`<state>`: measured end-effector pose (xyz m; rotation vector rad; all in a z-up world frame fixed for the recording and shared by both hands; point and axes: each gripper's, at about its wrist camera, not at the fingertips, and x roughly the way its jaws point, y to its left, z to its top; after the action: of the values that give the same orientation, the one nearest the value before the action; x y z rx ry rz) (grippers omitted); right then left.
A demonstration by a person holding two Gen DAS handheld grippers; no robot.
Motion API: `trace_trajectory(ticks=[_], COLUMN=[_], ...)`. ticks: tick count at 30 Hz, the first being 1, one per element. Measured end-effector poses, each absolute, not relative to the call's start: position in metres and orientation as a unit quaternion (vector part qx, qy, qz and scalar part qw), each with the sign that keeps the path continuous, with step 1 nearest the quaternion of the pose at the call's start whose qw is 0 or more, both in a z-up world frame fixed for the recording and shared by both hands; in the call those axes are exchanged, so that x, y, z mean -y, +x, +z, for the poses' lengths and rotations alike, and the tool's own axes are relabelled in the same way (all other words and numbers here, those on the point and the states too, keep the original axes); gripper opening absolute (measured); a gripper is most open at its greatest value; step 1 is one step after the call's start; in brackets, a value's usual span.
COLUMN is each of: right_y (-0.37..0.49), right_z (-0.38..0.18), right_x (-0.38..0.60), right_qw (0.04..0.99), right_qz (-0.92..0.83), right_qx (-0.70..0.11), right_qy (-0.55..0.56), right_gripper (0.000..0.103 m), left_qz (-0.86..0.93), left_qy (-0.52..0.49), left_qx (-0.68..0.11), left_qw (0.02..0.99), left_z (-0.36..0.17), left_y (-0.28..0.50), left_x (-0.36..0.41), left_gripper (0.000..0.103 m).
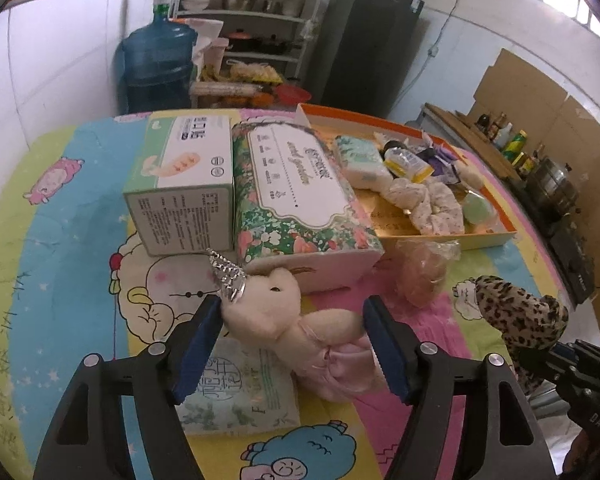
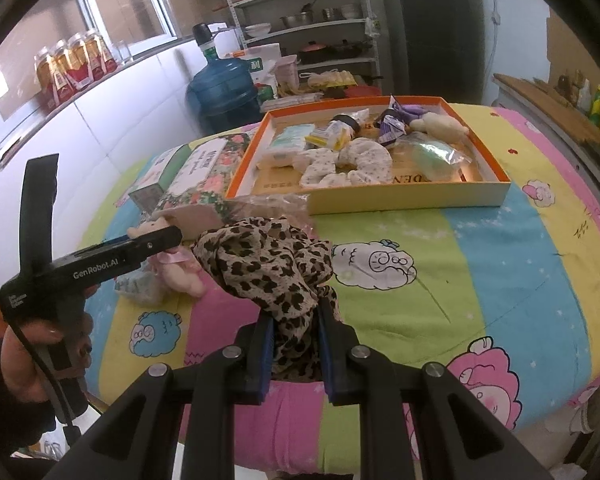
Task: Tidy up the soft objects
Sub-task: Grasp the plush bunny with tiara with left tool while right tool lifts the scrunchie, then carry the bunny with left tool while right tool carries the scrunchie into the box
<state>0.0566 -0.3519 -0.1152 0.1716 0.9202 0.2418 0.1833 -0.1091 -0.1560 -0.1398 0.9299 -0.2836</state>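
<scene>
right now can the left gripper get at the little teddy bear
Probably yes: the left gripper has its jaws open on either side of the teddy bear, nothing between them. The right gripper, shut on the leopard scrunchie, stays clear.

Tissue pack (image 1: 240, 392) partly under teddy bear (image 1: 284, 316); box print unreadable.

Leopard-print cloth (image 2: 268, 268) in right gripper (image 2: 294, 354)

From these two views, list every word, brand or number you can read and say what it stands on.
"GenRobot.AI": side of the left gripper.
"DAS": body of the right gripper, partly cut off.
"DEN": floor of the orange tray, a fragment.
Script on the floral tissue pack: too blurred to read.
Print on the green-and-white box: too small.
Characters on the flat tissue packet: not legible.
</scene>
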Motion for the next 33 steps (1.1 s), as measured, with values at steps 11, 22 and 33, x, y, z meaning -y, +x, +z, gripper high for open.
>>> trace_trajectory(ticks=[11,22,33], right_y=[0.071,0.062,0.048], right_z=[-0.118,-0.109,-0.078], right_x=[0.343,0.328,0.340], right_qw=[0.881,0.885,0.906], right_qz=[0.136,0.146,0.120], right_qx=[-0.446,-0.435,-0.397], right_qy=[0.079,0.078,0.081], right_gripper=[0.020,0.020,0.020], left_qz=[-0.156,-0.197,-0.231], left_qy=[-0.099,-0.084,-0.063], left_qx=[-0.444,-0.391,-0.351], left_qw=[0.877,0.895,0.905], left_z=[-0.157,-0.118,-0.072], left_y=[0.177,0.149,0.135], left_x=[0.093,0.094,0.108], left_gripper=[0.039,0.036,0.036])
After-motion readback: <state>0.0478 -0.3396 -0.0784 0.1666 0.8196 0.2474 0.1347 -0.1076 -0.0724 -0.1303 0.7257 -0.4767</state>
